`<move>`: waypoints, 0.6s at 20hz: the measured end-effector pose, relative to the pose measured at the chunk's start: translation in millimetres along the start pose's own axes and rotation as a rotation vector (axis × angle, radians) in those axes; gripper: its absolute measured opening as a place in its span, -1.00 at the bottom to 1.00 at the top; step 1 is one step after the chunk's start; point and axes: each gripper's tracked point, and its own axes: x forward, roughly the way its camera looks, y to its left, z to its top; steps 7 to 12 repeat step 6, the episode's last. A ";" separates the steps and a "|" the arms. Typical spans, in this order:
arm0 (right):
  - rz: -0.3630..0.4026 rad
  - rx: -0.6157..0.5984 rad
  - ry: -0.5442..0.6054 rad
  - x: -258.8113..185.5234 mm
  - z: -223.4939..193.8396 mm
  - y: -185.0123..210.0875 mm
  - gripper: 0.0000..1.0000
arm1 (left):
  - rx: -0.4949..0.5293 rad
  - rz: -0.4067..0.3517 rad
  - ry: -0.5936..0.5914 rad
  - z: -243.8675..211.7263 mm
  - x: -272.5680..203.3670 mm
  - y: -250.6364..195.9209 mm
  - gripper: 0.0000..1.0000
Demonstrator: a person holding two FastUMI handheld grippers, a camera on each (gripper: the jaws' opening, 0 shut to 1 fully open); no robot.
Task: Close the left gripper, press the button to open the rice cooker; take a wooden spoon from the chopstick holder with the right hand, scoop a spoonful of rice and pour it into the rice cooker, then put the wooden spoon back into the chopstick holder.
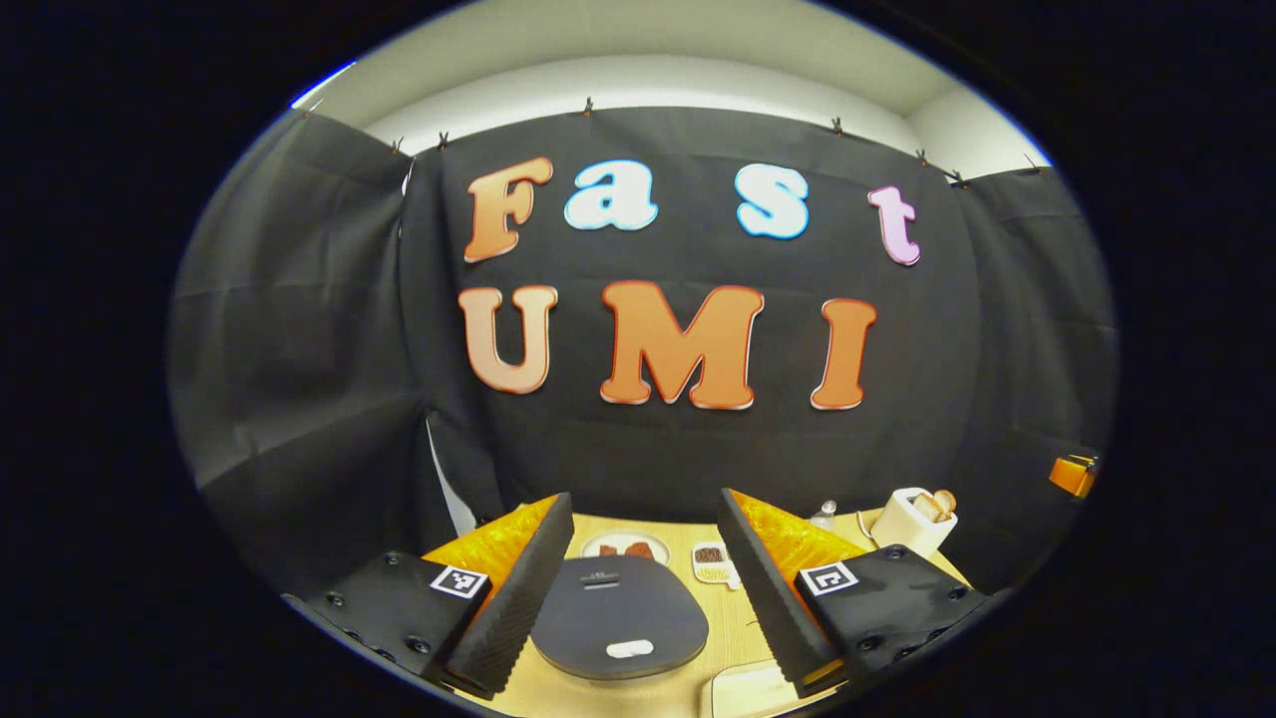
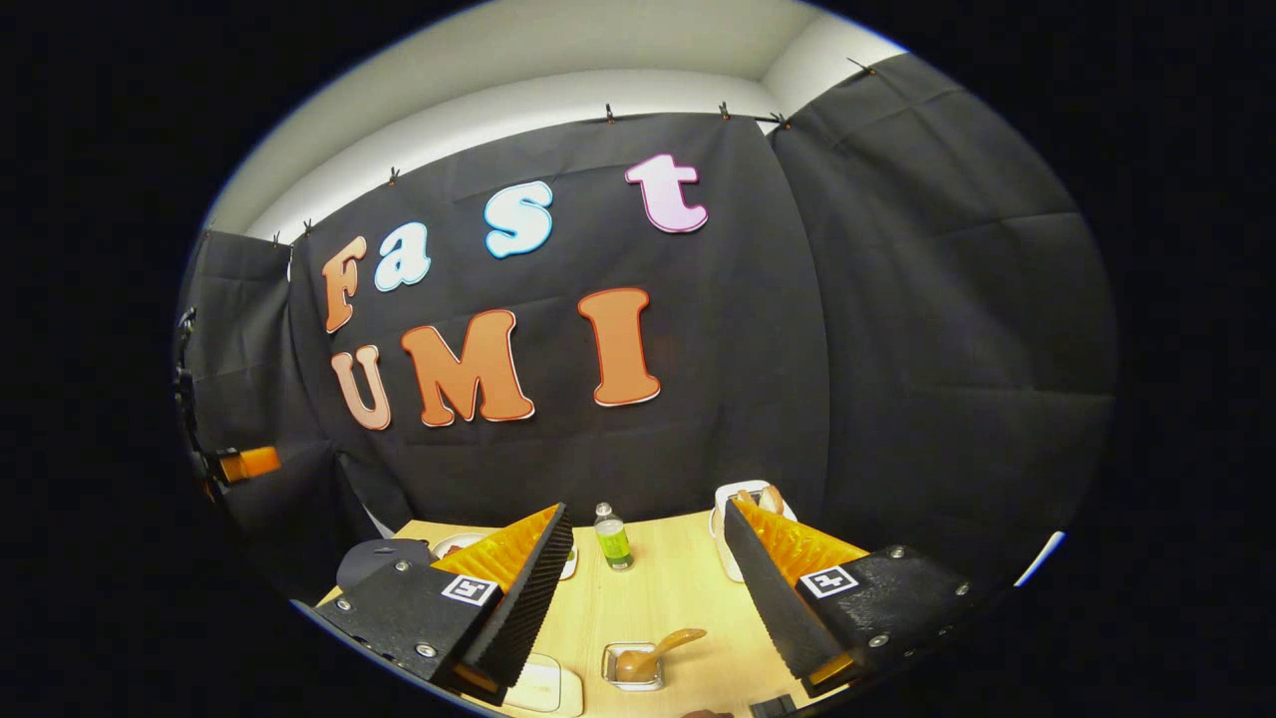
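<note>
On the pale wooden worktop, the dark round rice cooker sits at 6 o'clock between the fingers of the released left tool. The right tool is released too, with the brown wooden spoon at 6 o'clock.

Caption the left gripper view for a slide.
Open left claw poised above the closed rice cooker on the wooden table.

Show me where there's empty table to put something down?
In the right gripper view, bare wood lies between the green bottle and the small dish with the wooden spoon. In the left gripper view it is crowded: rice cooker, plate and small tray sit close together.
</note>
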 end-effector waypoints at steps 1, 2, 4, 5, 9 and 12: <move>-0.004 -0.017 -0.014 -2.5 5.9 -0.3 0.89 | -0.006 -0.003 -0.017 8.8 -4.8 -1.1 0.87; -0.009 -0.034 -0.026 -4.8 11.5 -1.9 0.89 | -0.006 -0.002 -0.032 18.0 -9.1 -0.4 0.87; -0.016 -0.064 -0.055 -7.4 23.0 -2.1 0.89 | 0.014 0.013 -0.071 34.4 -18.6 3.1 0.87; -0.019 -0.075 -0.069 -9.7 28.7 -2.9 0.89 | 0.027 0.018 -0.093 41.7 -22.2 3.2 0.87; -0.023 -0.083 -0.076 -12.5 31.5 -4.0 0.89 | 0.034 0.023 -0.115 46.9 -26.2 3.2 0.87; -0.023 -0.083 -0.076 -12.5 31.5 -4.0 0.89 | 0.034 0.023 -0.115 46.9 -26.2 3.2 0.87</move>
